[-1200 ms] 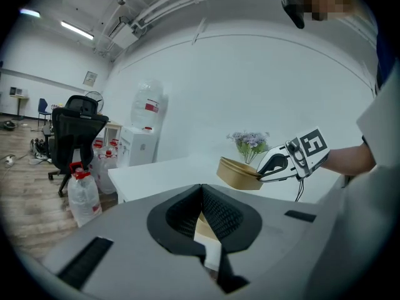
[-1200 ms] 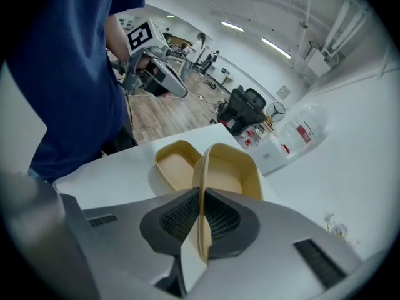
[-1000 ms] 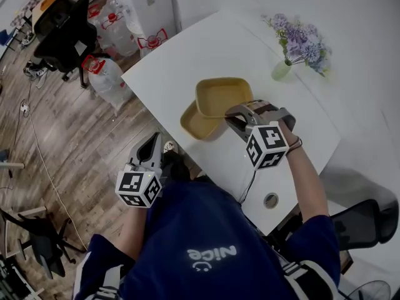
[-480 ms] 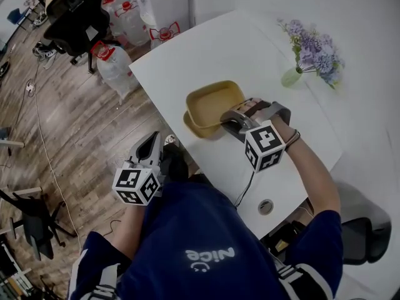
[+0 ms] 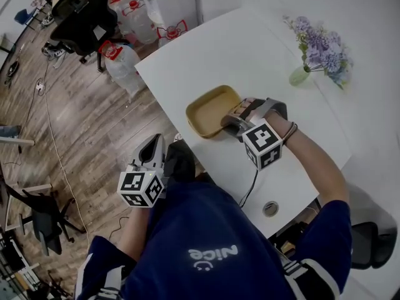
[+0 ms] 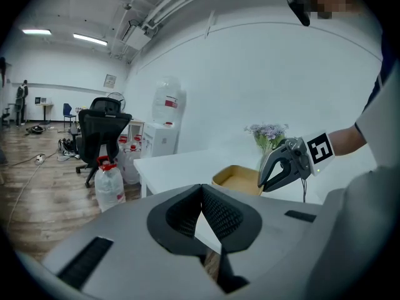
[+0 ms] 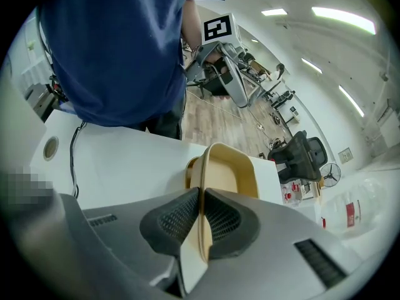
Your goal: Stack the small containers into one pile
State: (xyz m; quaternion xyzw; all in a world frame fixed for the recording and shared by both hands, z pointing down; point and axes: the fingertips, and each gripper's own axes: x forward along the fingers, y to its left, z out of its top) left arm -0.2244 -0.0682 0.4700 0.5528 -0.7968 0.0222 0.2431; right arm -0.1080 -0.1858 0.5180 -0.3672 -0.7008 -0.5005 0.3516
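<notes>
Two shallow yellow containers lie near the left edge of the white table (image 5: 250,49). The upper container (image 5: 212,107) sits over the lower container (image 5: 201,132), of which only a thin edge shows. My right gripper (image 5: 232,122) is shut on the upper container's near rim. In the right gripper view the rim (image 7: 201,186) runs between the pads, the upper container (image 7: 230,170) stretches away ahead, and the lower container (image 7: 190,169) peeks out at the left. My left gripper (image 5: 154,150) hangs off the table above the wooden floor, shut and empty (image 6: 201,212).
A small vase of purple flowers (image 5: 320,50) stands at the table's far right. Water jugs (image 5: 122,60) and a black office chair (image 5: 80,14) stand on the floor beyond the table's left edge. A round cable hole (image 5: 270,208) is in the table's near corner.
The right gripper has carried the upper container towards the table's left edge, over the lower one, which is now almost covered. The left gripper has stayed about where it was.
</notes>
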